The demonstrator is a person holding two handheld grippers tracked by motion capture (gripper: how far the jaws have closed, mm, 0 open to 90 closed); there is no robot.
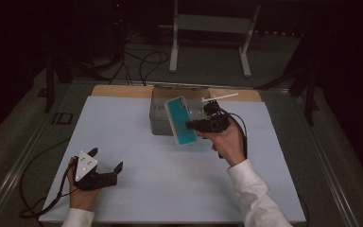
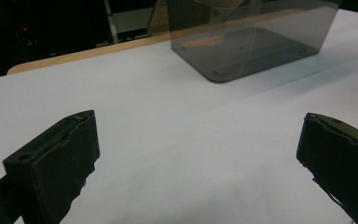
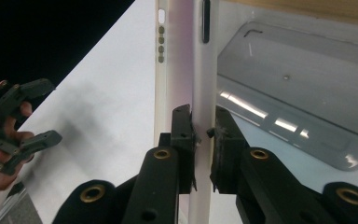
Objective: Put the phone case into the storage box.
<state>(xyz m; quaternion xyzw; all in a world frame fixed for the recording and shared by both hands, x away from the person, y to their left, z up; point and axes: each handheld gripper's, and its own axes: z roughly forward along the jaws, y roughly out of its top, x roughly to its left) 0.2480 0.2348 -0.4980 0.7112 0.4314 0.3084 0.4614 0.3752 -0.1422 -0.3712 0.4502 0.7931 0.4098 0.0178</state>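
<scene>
Here, at the lower left of the high view, the left tool (image 1: 105, 166) is resting on the white worktop (image 1: 160, 179) with its jaws spread wide and nothing between them; the left gripper view is showing bare white surface between the two black jaws. Moving right, the smoky clear plastic box (image 1: 158, 118) is sitting at the upper middle of the frame, near the worktop's far wooden edge. Just right of its centre, the right tool (image 1: 191, 126) is pinching a phone case (image 1: 181, 120), teal on its face with a pale rim, holding it tilted over the box's near right part. In the right gripper view the jaws are pressing on the case's thin edge (image 3: 200, 84), low on its length, with the box's open inside lying to the right of it.

Judging from this, the case is likely going into the box. To do that well, the right hand should be keeping the pinch firm, since the hold is narrow, bringing the case squarely over the opening, lowering it inside the walls, and only then releasing.
</scene>
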